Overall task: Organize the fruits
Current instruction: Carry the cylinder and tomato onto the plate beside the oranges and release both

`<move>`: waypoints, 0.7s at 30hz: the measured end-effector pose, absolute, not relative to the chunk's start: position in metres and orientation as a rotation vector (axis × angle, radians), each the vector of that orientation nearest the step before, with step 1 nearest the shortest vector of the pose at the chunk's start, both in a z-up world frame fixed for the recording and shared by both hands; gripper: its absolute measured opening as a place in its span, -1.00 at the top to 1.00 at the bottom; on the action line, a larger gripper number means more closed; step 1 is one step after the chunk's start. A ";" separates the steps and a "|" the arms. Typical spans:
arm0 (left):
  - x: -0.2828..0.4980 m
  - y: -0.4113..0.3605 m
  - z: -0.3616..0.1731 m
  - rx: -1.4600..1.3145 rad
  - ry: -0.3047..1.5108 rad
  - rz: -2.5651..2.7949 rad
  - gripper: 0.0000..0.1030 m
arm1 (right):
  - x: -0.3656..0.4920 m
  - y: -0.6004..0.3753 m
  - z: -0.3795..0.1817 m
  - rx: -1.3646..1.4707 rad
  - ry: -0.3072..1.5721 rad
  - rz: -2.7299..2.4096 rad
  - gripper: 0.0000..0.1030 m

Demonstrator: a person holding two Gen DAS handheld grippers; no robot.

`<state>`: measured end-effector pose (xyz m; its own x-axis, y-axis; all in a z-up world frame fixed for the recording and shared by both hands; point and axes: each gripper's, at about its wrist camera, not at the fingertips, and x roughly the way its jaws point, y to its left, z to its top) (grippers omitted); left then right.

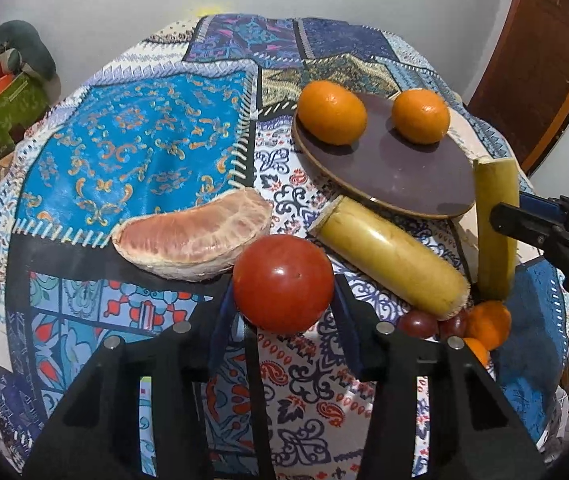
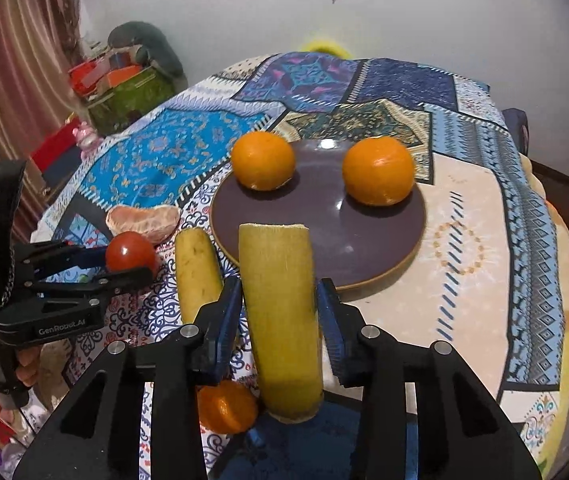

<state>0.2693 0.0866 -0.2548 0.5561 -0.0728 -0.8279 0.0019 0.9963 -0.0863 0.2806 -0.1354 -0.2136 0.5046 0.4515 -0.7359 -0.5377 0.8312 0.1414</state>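
My left gripper (image 1: 283,304) is shut on a red tomato (image 1: 283,283), held just above the patterned tablecloth; it also shows in the right wrist view (image 2: 130,254). My right gripper (image 2: 280,312) is shut on a yellow banana piece (image 2: 282,312), held upright; it shows in the left wrist view (image 1: 494,232) too. A dark purple plate (image 2: 320,232) holds two oranges (image 2: 262,160) (image 2: 378,171). A second banana piece (image 2: 196,272) and a peeled pomelo segment (image 1: 192,236) lie on the cloth left of the plate.
Small oranges (image 1: 488,324) and dark red fruits (image 1: 418,322) lie on the cloth near the table's front edge. One orange (image 2: 226,406) sits under my right gripper. Boxes and bags (image 2: 124,84) stand beyond the table's left side.
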 end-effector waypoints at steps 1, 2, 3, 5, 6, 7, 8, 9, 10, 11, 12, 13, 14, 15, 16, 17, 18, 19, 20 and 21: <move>0.268 0.086 -0.252 -0.077 0.974 -0.045 0.09 | 0.280 -0.138 -0.212 -0.108 0.845 0.591 0.31; 0.267 0.086 -0.247 -0.076 0.965 -0.046 0.09 | 0.279 -0.140 -0.210 -0.107 0.836 0.585 0.32; 0.265 0.085 -0.244 -0.074 0.958 -0.046 0.09 | 0.278 -0.141 -0.208 -0.106 0.830 0.582 0.32; 0.263 0.082 -0.235 -0.070 0.938 -0.047 0.09 | 0.276 -0.145 -0.203 -0.100 0.814 0.577 0.32; 0.263 0.081 -0.231 -0.071 0.930 -0.048 0.09 | 0.275 -0.147 -0.200 -0.097 0.808 0.576 0.32; 0.264 0.080 -0.227 -0.072 0.923 -0.049 0.09 | 0.274 -0.149 -0.197 -0.094 0.799 0.574 0.33; 0.263 0.079 -0.223 -0.072 0.913 -0.051 0.09 | 0.273 -0.150 -0.193 -0.092 0.789 0.571 0.33; 0.264 0.077 -0.219 -0.071 0.905 -0.052 0.09 | 0.272 -0.152 -0.190 -0.091 0.777 0.567 0.33; 0.264 0.075 -0.216 -0.068 0.897 -0.053 0.09 | 0.272 -0.154 -0.188 -0.090 0.771 0.565 0.33; 0.264 0.073 -0.212 -0.062 0.887 -0.053 0.09 | 0.272 -0.156 -0.184 -0.086 0.762 0.563 0.33; 0.265 0.071 -0.209 -0.058 0.880 -0.053 0.09 | 0.273 -0.157 -0.181 -0.083 0.756 0.563 0.33; 0.266 0.070 -0.206 -0.054 0.874 -0.055 0.09 | 0.273 -0.158 -0.180 -0.081 0.750 0.562 0.33; 0.267 0.068 -0.204 -0.052 0.869 -0.057 0.09 | 0.273 -0.159 -0.176 -0.078 0.740 0.561 0.33; 0.268 0.066 -0.200 -0.051 0.863 -0.059 0.09 | 0.273 -0.159 -0.175 -0.079 0.735 0.561 0.33; 0.269 0.064 -0.198 -0.051 0.859 -0.062 0.09 | 0.273 -0.160 -0.172 -0.078 0.727 0.559 0.33; 0.271 0.063 -0.197 -0.051 0.855 -0.064 0.09 | 0.274 -0.161 -0.170 -0.078 0.718 0.557 0.33; 0.273 0.061 -0.194 -0.051 0.850 -0.067 0.09 | 0.275 -0.161 -0.168 -0.076 0.712 0.558 0.33; 0.275 0.059 -0.193 -0.050 0.847 -0.069 0.09 | 0.276 -0.161 -0.166 -0.073 0.708 0.558 0.33; 0.276 0.057 -0.191 -0.050 0.844 -0.071 0.09 | 0.277 -0.161 -0.165 -0.071 0.703 0.560 0.33; 0.278 0.055 -0.190 -0.049 0.840 -0.074 0.09 | 0.278 -0.161 -0.164 -0.071 0.698 0.561 0.33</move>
